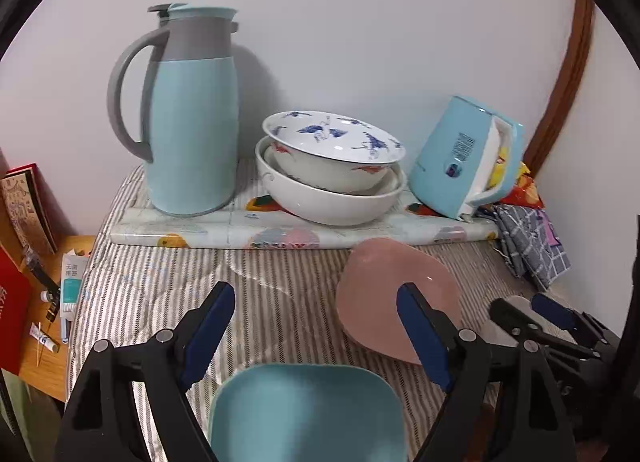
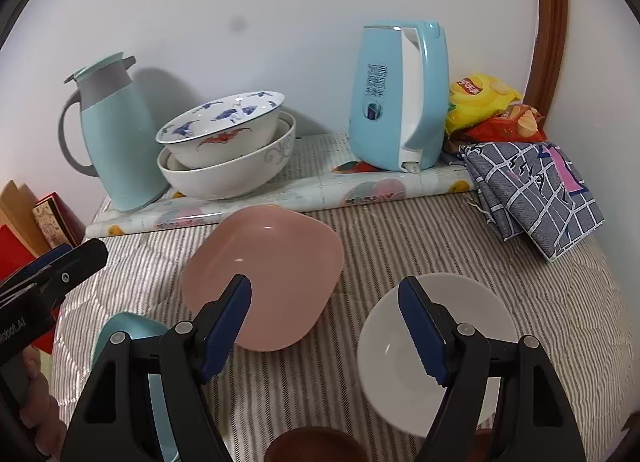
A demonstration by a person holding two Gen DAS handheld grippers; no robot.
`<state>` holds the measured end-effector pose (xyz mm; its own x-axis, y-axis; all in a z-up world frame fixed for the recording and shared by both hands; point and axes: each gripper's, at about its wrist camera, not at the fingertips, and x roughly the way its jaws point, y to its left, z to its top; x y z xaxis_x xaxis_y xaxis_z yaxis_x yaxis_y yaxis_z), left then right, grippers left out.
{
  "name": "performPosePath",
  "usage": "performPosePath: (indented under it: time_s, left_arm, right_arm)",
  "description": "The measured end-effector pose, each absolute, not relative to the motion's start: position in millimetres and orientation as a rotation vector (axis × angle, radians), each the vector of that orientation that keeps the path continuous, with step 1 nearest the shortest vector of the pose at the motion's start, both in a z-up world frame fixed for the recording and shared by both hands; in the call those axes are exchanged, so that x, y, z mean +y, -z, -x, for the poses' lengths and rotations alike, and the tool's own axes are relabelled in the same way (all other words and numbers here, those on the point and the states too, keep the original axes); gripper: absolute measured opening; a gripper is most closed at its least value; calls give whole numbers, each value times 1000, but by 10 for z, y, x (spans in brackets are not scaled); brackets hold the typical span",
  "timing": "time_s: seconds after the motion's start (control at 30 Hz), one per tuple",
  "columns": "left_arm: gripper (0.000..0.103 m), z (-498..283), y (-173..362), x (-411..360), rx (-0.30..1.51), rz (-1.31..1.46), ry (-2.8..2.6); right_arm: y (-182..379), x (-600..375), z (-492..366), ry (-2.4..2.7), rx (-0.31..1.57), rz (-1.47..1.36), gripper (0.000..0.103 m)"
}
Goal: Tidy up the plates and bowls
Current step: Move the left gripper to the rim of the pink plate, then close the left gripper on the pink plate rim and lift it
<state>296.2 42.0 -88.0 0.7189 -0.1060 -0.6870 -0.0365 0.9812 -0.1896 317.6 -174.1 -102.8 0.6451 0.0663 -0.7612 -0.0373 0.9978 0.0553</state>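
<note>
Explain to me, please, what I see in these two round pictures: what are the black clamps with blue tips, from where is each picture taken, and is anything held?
No robot arm here: a person holds one two-finger gripper in each hand. Each picture comes from a fisheye camera on a gripper, looking forward along its fingers.

The left gripper is open above a teal plate. The right gripper is also open, with a pink plate and a white plate before it. Neither holds anything.

All lie on a striped cloth. At the back stand a thermos jug, stacked bowls and an electric kettle; beside the kettle lie snack bags and a folded checked cloth.
</note>
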Motion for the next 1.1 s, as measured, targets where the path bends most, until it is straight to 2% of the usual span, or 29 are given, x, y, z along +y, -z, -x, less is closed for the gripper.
performPosePath:
  time_s: [0.33,0.4,0.5,0.57,0.63,0.73,0.8,0.93,1.0,1.1]
  left_arm:
    - [81,-3182,1092,534,839,246,43]
    - [81,-3230,1130,511,850,255,53]
    - [71,-3297,1190,467,867,260,50]
    - [71,-3339,1237,426,880,250,48]
    - [63,-3382,1273,379,891,234,57]
    - [57,-3447,1341,304,920,203,67]
    - [55,-3478,1388,270,939,196,79]
    - [55,-3525,1460,219,958,204,89]
    - [55,-3546,1490,182,968,196,93]
    - [51,-3570,1530,133,981,190,102]
  right_arm:
    - [1192,-1865,-3386,-56,905,-63,74]
    - [1213,-1863,-3447,-55,908,-51,67]
    - [1242,-1849,-3526,-65,912,-34,59]
    - [1284,-1824,-3587,-72,930,-21,56]
    - [1336,-1806,-3645,-81,944,-14,56]
    - [1434,-1773,-3730,-92,976,-5,52]
    - [1489,-1757,-3777,-97,994,0,46]
    - [1565,-1733,-3851,-92,1014,6,42]
    - [1600,-1719,-3883,-91,1028,14,33]
    - [1653,-1704,-3927,-88,1046,14,32]
